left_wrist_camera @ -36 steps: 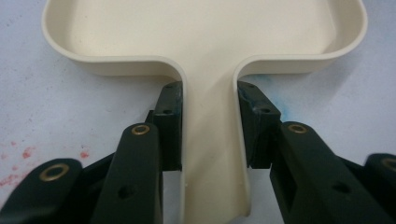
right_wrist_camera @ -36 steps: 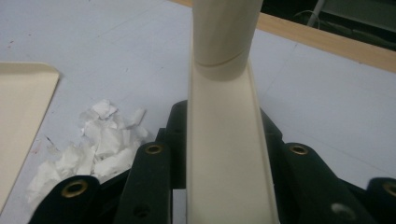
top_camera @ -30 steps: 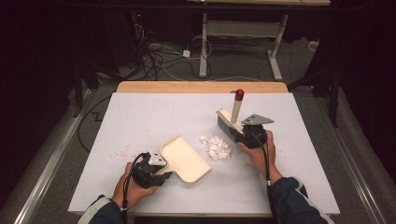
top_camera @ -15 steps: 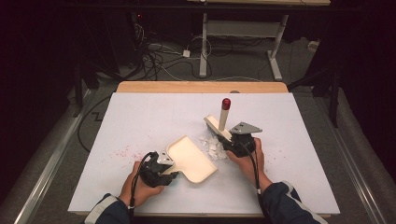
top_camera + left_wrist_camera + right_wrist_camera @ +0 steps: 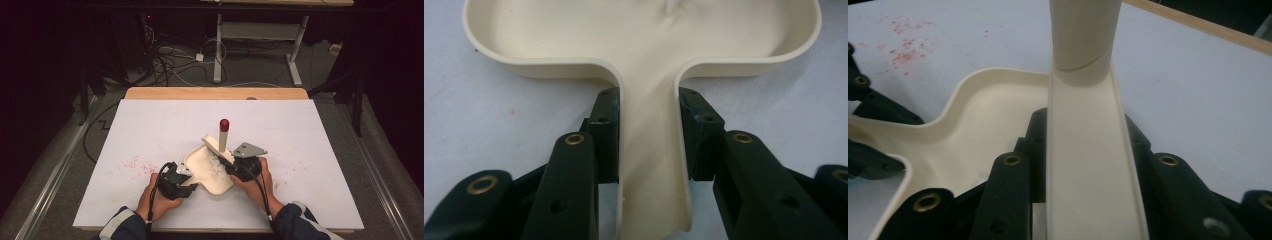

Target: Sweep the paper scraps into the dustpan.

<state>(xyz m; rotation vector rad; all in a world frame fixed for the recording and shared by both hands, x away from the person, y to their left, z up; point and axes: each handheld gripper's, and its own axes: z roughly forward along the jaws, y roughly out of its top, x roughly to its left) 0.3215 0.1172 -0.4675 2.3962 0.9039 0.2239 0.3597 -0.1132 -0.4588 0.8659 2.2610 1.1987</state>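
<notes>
Dustpan (image 5: 212, 172) handle clamped in left gripper (image 5: 186, 175), pan ahead of its jaws | brush (image 5: 220, 145) clamped in right gripper (image 5: 231, 167), head over pan | high view: white scraps (image 5: 214, 162) in pan, red cap (image 5: 224, 124) | left gripper view: pads (image 5: 606, 127) flank handle.

The dustpan (image 5: 644, 45) looks like smooth cream plastic with a soft sheen, as does the brush (image 5: 1088, 165). The table (image 5: 150, 125) wears a matt white cover, its far edge bare wood.
</notes>
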